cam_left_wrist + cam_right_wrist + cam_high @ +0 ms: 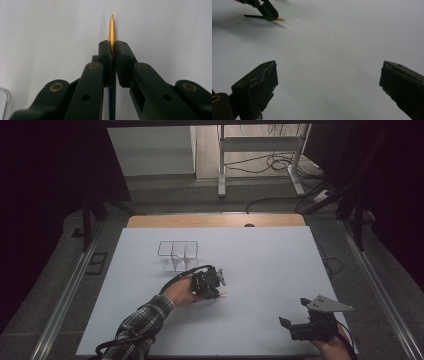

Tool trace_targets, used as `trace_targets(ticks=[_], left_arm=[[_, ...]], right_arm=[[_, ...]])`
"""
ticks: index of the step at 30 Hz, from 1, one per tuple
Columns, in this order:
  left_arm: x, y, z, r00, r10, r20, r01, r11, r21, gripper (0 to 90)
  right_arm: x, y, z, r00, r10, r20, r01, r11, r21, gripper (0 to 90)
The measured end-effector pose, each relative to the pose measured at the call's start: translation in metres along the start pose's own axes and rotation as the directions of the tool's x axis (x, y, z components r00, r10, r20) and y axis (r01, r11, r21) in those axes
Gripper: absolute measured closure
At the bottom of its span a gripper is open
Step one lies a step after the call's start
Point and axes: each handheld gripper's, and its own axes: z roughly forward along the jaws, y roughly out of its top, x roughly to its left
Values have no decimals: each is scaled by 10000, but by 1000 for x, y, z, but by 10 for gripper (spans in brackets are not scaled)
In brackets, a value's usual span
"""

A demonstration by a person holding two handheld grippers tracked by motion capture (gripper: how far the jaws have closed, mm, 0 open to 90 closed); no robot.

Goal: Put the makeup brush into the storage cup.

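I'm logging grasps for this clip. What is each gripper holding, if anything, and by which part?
The left gripper is shut on a pen, pinching it just behind its gold tapered tip. The right gripper is open and holds nothing.

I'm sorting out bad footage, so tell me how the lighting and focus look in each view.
High view: dim, surroundings nearly black, white table sheet evenly lit. Left gripper view: gold-tipped pen sharp, near jaw links soft. Right gripper view: right gripper jaws dark and slightly blurred, left gripper casting a soft shadow.
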Motion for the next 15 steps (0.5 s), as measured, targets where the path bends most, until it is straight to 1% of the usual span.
trace_targets(ticks=[6,15], left_arm=[[-1,0,-5,10000,9,-29,-9,9999,-165,840],[-2,-2,-17,9998,-45,-182,34,9982,-605,840]], right_arm=[[0,0,0,10000,-19,9,19,10000,10,20],[0,0,1,10000,-23,-20,23,10000,69,21]])
